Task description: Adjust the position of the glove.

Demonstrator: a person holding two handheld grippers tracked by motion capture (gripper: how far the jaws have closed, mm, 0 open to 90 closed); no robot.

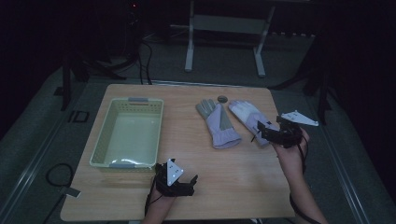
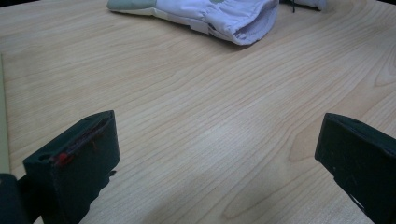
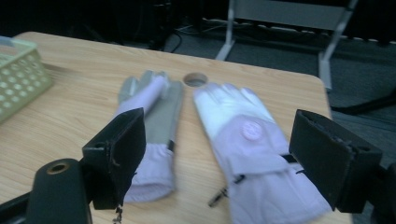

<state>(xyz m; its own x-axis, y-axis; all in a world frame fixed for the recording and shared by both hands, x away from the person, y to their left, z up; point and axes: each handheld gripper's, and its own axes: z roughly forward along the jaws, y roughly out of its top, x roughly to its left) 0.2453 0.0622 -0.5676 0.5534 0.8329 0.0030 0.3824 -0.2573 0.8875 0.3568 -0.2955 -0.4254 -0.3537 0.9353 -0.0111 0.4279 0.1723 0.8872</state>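
High view: two lilac gloves [image 1: 219, 122]

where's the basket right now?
In the high view the basket sits on the table's left half, left of the two gloves and just beyond the left hand-held gripper.

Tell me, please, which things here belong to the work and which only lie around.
Likely for the work:
- two lilac gloves, one and the other
- green basket
- right gripper, open over the glove

Just lying about:
- round table hole
- frame on the floor
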